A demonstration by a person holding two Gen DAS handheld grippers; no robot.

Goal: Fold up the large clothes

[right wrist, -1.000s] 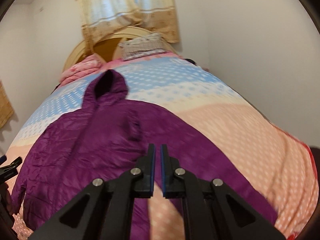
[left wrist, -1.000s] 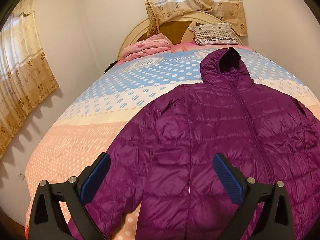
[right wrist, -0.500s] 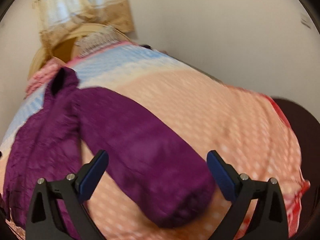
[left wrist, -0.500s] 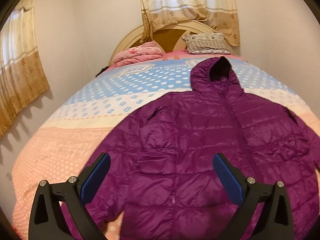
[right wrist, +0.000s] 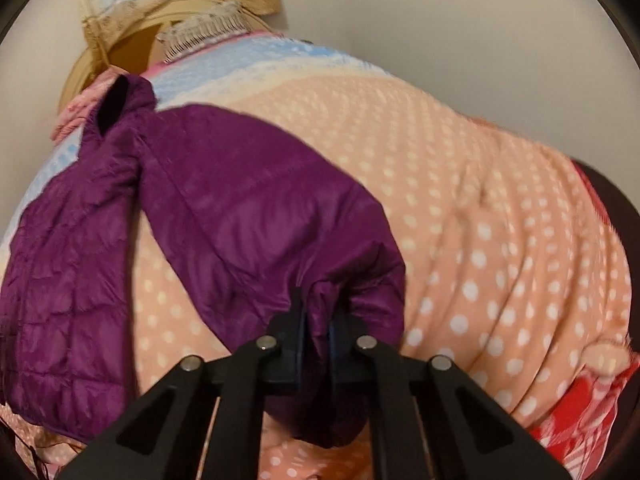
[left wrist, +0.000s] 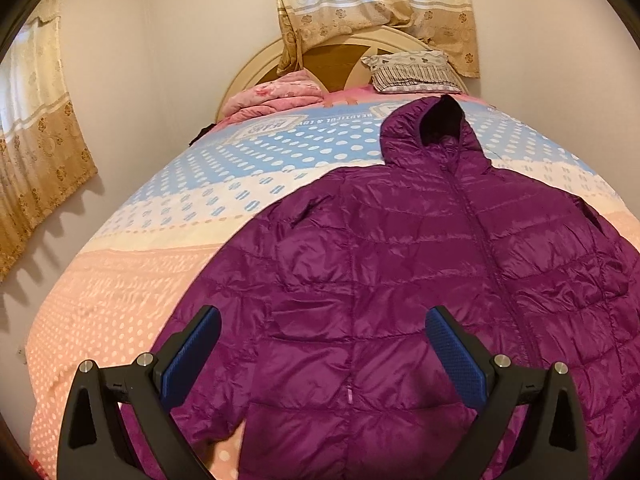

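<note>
Right jaws: your right gripper (right wrist: pixel 316 324) is clamped on the sleeve (right wrist: pixel 248 216) cuff.
Left jaws: your left gripper (left wrist: pixel 320 356) is spread wide, above the jacket (left wrist: pixel 420 280).
Jacket: flat, front up, hood toward the headboard (left wrist: pixel 340 60) end of the bed (left wrist: pixel 120 280).

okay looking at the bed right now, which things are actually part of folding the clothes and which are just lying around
Part of the job:
purple hooded jacket, laid flat
its sleeve, pinched at the cuff by the right gripper
left gripper, open above the jacket
dotted bedspread, the folding surface

Just lying about:
pink quilt
patterned pillow
curtains
</note>
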